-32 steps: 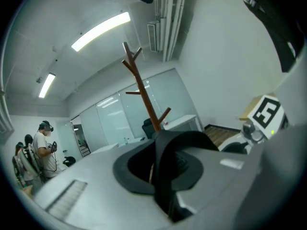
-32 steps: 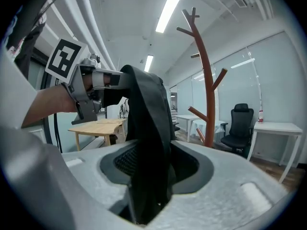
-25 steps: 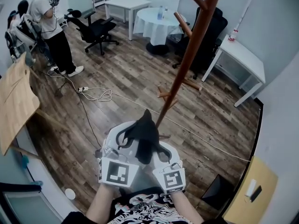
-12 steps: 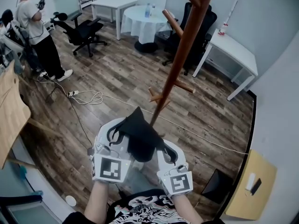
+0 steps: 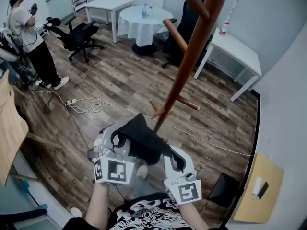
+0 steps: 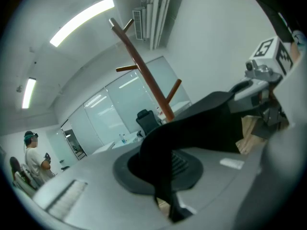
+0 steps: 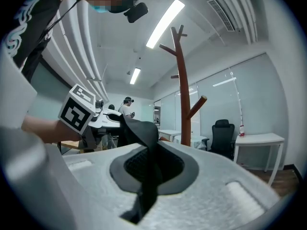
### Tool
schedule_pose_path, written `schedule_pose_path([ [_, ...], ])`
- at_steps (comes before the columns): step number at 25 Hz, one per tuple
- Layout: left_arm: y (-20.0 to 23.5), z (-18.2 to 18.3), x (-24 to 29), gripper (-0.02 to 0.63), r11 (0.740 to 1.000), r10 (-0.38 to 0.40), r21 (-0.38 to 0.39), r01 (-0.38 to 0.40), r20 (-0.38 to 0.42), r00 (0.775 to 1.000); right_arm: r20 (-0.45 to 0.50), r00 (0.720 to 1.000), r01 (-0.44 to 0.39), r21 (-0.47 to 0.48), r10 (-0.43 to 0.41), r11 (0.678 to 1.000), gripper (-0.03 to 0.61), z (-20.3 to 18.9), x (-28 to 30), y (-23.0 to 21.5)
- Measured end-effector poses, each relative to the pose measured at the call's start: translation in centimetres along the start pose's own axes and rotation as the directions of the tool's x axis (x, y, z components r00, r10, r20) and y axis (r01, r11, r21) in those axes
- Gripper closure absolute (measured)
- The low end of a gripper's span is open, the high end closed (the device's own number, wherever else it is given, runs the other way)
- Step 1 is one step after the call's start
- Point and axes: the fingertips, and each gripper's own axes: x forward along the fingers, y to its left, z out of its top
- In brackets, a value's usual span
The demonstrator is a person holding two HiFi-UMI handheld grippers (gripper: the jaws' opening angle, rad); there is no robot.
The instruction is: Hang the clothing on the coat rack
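- Left gripper, right gripper: each pinched tight on garment, just before rack.
- Garment: black, spanning both grippers, low beside rack pole; not yet hung.
- Rack: approach step, likely; next move calls for raising garment onto peg.

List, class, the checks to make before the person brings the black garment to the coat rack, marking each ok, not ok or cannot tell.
1. Left hand-held gripper shut on the black garment: ok.
2. Right hand-held gripper shut on it: ok.
3. Garment clear of the floor: ok.
4. Coat rack upright, with a bare peg ahead: ok.
5. Garment hung on the rack: not ok; they are apart.
6. Collar or loop facing the peg: cannot tell.
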Motion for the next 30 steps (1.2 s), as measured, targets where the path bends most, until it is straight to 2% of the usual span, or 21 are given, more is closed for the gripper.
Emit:
schedule_pose_path([
  [12, 1.9, 0.0, 4.9, 0.606, 0.998, -0.052, 0.042, 0.052, 0.001, 0.999, -0.01, 1.0, 0.03, 0.034, -0.03, 0.999, 0.572, 0.4, 3.6, -2.4],
  [26, 2.8, 1.6, 10.0, 0.606, 0.988, -0.12, 0.102, 0.117, 0.026, 0.992, 0.018, 0.988, 0.15, 0.033, -0.151, 0.988, 0.572, 0.9, 6.5, -7.3],
  [30, 2.7, 0.8, 11.6, 0.606, 0.98, -0.14, 0.147, 0.137, 0.01, 0.99, 0.015, 0.986, 0.167, 0.04, -0.167, 0.985, 0.572, 0.4, 7.4, -8.6],
])
